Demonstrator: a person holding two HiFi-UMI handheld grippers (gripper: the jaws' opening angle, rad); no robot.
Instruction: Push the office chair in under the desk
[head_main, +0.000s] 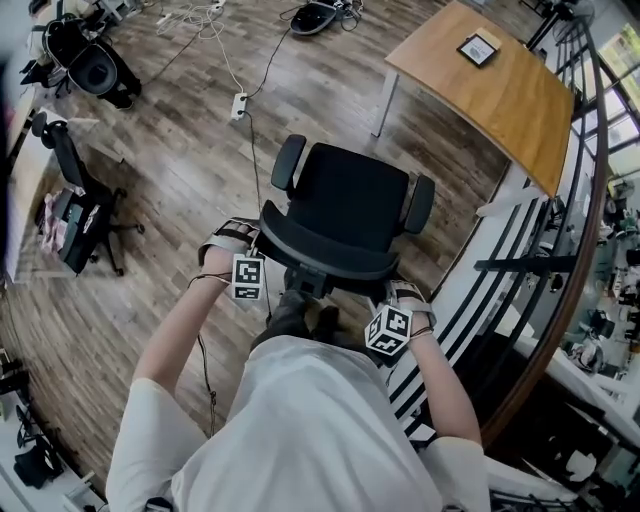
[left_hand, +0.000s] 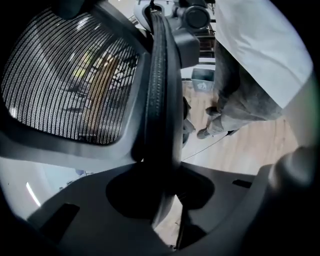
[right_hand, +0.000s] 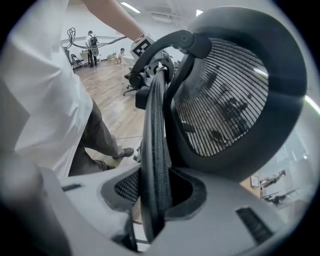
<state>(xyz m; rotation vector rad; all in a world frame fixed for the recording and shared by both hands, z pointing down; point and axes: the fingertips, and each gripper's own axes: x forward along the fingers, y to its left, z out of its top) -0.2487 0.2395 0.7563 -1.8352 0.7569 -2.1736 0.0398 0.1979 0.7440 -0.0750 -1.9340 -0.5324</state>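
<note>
A black office chair stands on the wood floor with its seat turned toward the wooden desk at the upper right, a stretch of floor between them. I stand behind its mesh backrest. My left gripper is shut on the backrest's left edge; in the left gripper view the black rim runs up between the jaws of the left gripper. My right gripper is shut on the right edge, where the rim sits in the slot of the right gripper.
A small framed tablet lies on the desk. A power strip with cables lies on the floor beyond the chair. Other black chairs stand at the left. A black railing curves along the right. My legs are close behind the chair.
</note>
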